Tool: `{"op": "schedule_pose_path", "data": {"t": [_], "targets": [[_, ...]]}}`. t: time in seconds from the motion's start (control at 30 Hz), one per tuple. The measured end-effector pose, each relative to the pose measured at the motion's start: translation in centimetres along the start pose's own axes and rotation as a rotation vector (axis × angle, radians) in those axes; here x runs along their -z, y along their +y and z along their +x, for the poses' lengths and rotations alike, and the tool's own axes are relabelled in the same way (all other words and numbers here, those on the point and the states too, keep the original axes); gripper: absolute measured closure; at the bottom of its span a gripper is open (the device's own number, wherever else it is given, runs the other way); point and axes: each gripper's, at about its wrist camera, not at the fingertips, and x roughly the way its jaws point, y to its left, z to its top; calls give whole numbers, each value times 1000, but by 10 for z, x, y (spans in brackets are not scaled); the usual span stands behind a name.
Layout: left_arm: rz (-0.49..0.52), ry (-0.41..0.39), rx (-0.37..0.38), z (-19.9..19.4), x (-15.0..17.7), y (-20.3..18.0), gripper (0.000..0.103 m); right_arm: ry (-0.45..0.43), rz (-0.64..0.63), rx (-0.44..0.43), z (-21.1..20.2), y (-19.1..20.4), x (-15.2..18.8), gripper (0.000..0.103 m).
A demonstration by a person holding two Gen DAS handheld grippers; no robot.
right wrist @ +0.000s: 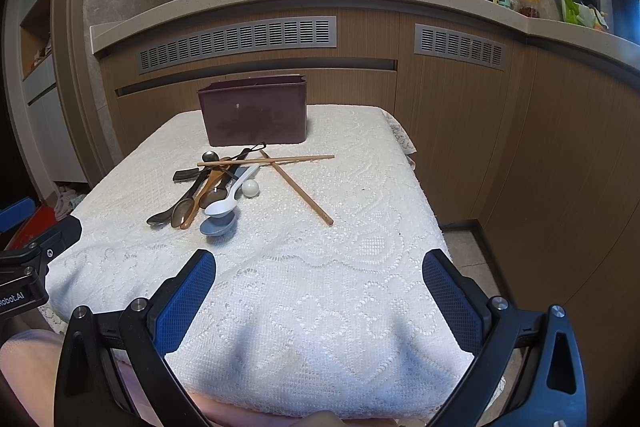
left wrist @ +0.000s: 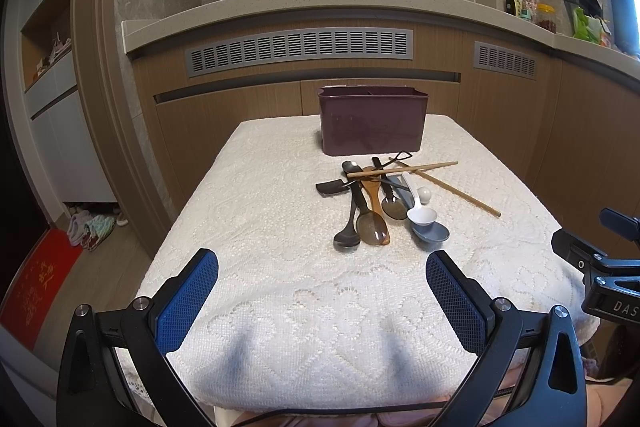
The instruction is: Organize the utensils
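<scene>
Left wrist view: left hand-held gripper (left wrist: 322,283) spread wide, holding nothing, above the near edge of the cloth-covered desk (left wrist: 248,227). Spoons (left wrist: 372,211) and chopsticks (left wrist: 432,173) lie piled before the maroon bin (left wrist: 372,125).

Right wrist view: right hand-held gripper (right wrist: 319,283) likewise spread, empty. Pile lies left of centre, just before the bin.

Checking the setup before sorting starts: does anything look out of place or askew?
Yes: the utensils lie in a jumbled heap, with two chopsticks crossed over them, while the maroon holder behind stands upright.
</scene>
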Motion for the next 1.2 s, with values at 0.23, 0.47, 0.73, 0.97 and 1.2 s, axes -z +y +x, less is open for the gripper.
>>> {"op": "schedule_pose_path", "data": {"t": [0.23,0.47,0.73,0.97,1.2], "targets": [[0,0,-1,0,1,1,0,1,0,0,0,0,-1,0],[-1,2,-1,0,1,2,0,2,1,-1,1,0,-1,0],[26,31,6,11,-1,5,0,1,-19,-2,3,0,-2,0],[16,71,62,41,-25,10,0,-30,-81,6,19,4,-30,0],[-51,85,75,91,-58,37,0,15,-149,-37,58,11,-55,0]]}}
